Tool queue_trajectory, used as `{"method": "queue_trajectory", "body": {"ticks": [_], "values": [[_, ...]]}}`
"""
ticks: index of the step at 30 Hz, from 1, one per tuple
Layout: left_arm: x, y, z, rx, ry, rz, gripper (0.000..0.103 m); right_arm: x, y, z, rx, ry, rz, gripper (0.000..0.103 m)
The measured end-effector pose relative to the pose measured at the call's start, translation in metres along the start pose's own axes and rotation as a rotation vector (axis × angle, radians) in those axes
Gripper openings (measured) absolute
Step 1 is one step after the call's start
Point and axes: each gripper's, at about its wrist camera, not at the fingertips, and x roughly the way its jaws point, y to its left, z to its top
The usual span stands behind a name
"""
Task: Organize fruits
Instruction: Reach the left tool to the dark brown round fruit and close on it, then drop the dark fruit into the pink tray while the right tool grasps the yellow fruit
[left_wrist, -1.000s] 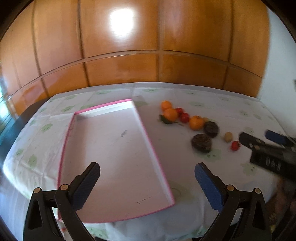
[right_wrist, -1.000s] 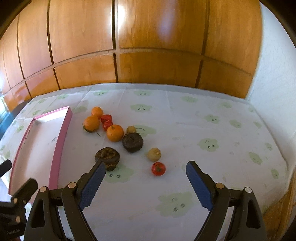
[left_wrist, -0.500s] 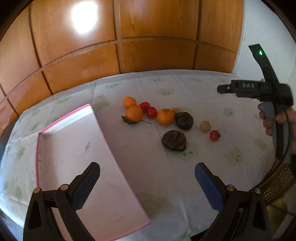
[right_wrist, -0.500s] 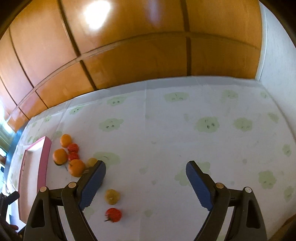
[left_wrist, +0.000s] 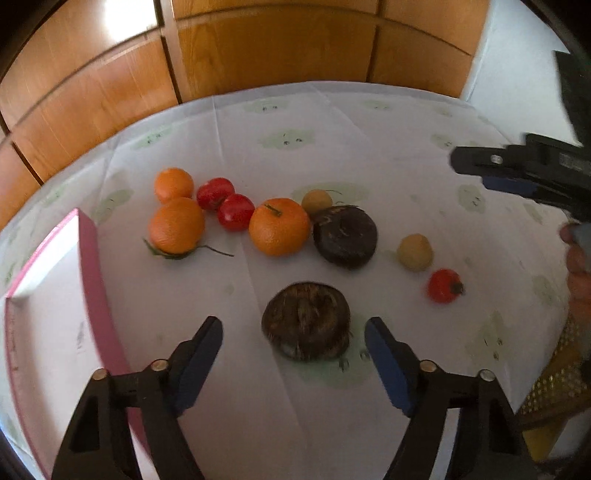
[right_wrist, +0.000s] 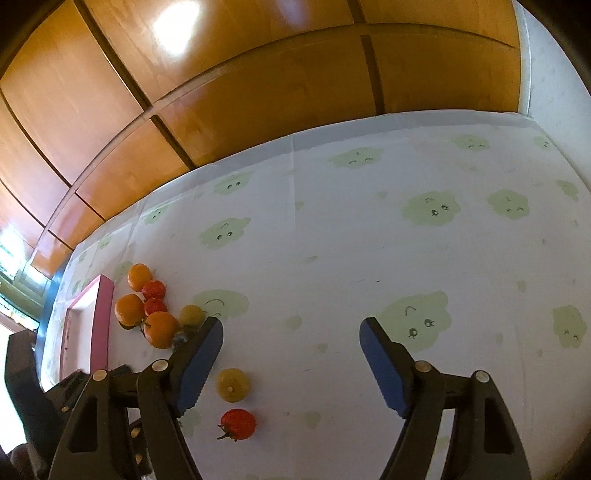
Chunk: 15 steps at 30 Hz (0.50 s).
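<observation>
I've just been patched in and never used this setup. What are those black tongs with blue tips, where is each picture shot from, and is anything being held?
Each picture comes from a camera on a hand-held gripper, looking along its two blue-padded fingers. A person holds one in each hand; no robot arm.

The left gripper hovers over a rough dark brown round fruit, jaws closing but not touching it. Behind lie three oranges, one large, small red fruits, another dark fruit, and a pink-edged white tray on the left.

The right gripper is closing over bare cloud-print tablecloth. Nothing is held.
</observation>
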Motion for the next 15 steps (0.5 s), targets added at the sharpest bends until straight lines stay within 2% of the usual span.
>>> {"method": "queue_trajectory", "body": {"ticks": [1,4,5,6,9,13,15], "values": [[0.006,0.001,0.002,-0.011,0.010,-0.010,0.067,0.001,0.000,-0.001,-0.003,0.007,0.002,0.074],[0.010,-0.001,0.001,-0.015,-0.019,-0.003,0.051,0.007,0.004,-0.004,-0.012,0.044,0.020,0.056],[0.008,0.000,-0.001,-0.020,-0.023,-0.010,0.051,0.009,0.007,-0.006,-0.027,0.060,0.040,0.049],[0.006,0.001,-0.003,-0.030,-0.027,-0.020,0.051,0.011,0.013,-0.009,-0.054,0.076,0.063,0.047],[-0.011,0.005,-0.014,-0.051,-0.076,-0.019,0.051,0.016,0.032,-0.017,-0.139,0.115,0.099,0.046],[-0.037,0.011,-0.026,-0.074,-0.127,-0.029,0.051,0.027,0.049,-0.027,-0.199,0.162,0.094,0.045],[-0.053,0.013,-0.034,-0.075,-0.164,-0.019,0.051,0.035,0.055,-0.031,-0.225,0.186,0.066,0.038]]}}
